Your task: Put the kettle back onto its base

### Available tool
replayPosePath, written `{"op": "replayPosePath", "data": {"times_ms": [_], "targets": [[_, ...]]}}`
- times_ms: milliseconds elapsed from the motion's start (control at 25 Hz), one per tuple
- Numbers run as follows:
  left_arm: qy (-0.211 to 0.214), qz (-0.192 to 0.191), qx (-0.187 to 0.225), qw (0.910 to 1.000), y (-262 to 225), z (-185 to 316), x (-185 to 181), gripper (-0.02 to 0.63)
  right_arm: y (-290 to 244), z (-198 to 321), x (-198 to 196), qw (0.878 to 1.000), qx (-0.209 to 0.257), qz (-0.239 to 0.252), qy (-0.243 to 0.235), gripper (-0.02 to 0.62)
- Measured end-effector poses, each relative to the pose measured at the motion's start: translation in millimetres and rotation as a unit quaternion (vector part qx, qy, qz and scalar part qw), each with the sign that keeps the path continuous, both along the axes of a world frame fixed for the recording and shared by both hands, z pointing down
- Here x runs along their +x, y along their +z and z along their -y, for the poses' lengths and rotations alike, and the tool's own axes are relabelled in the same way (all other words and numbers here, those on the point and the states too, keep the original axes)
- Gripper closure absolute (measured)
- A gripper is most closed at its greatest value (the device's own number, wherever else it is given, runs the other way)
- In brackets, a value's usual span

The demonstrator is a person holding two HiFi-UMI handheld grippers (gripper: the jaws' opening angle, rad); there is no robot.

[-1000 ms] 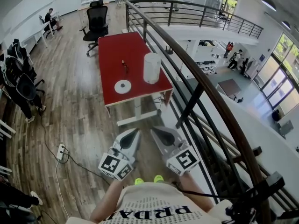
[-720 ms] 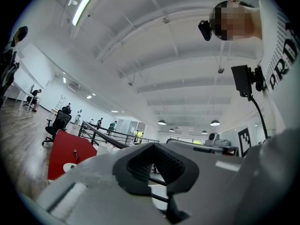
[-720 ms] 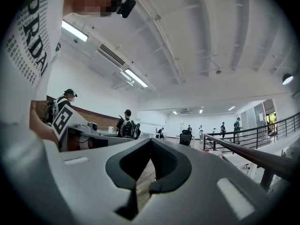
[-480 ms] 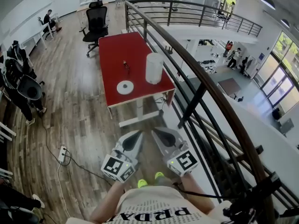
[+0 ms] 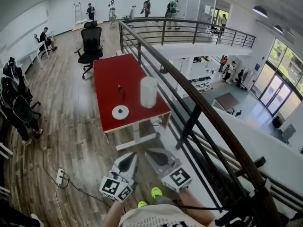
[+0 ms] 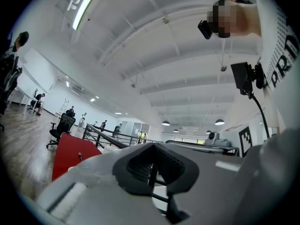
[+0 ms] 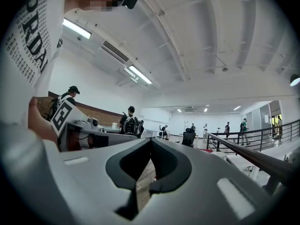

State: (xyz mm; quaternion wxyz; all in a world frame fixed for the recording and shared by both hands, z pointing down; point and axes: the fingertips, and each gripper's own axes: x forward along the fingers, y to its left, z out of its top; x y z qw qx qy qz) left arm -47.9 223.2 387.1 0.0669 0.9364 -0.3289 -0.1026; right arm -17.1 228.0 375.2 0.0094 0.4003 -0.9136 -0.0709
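On the red table (image 5: 110,79) ahead, the white kettle (image 5: 148,92) stands upright near the right edge. Its round white base (image 5: 120,111) lies apart from it, to its left and nearer the front edge. Both grippers hang far short of the table, low in the head view over the wooden floor. My left gripper (image 5: 129,161) (image 6: 152,146) is shut with nothing between its jaws. My right gripper (image 5: 156,156) (image 7: 150,142) is beside it, also shut and empty. The red table (image 6: 70,153) shows at the left of the left gripper view.
A dark railing (image 5: 189,98) runs along the table's right side, with a drop to a lower floor beyond it. A small dark object (image 5: 120,90) lies mid-table. A black office chair (image 5: 90,44) stands behind the table. A power strip (image 5: 60,176) and cable lie on the floor at left.
The whole scene has slid down and left in the head view, and both grippers sit lower in the frame. They stay shut. Kettle and base have not moved on the table.
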Motion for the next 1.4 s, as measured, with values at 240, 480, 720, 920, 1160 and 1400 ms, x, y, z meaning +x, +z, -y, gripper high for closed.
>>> {"op": "replayPosePath", "data": {"times_ms": [240,480,720,920,1160,1400], "targets": [[-0.007,-0.003,-0.004,1.0000,4.5,22.4,6.4,0.615,4.9,19.3,8.5,1.000,-0.001,-0.008,-0.008,0.592],[-0.019,0.000,-0.006,0.9998,2.7,43.0,20.8,0.615,6.3,38.8,21.5,1.000,-0.003,-0.012,-0.016,0.592],[-0.031,0.010,0.001,0.9995,-1.4,70.1,38.6,0.615,3.8,66.9,34.6,0.999,0.001,-0.008,-0.034,0.592],[-0.046,0.017,-0.007,0.9988,4.7,94.0,52.0,0.615,7.2,92.7,51.0,0.999,-0.010,-0.004,-0.047,0.592],[-0.074,0.018,-0.004,0.9971,9.7,112.0,57.6,0.615,13.7,114.2,60.3,0.997,-0.019,-0.007,-0.068,0.592],[-0.089,0.013,-0.017,0.9957,16.5,122.8,59.8,0.615,16.5,125.9,61.3,0.996,-0.018,-0.015,-0.086,0.592]]}}
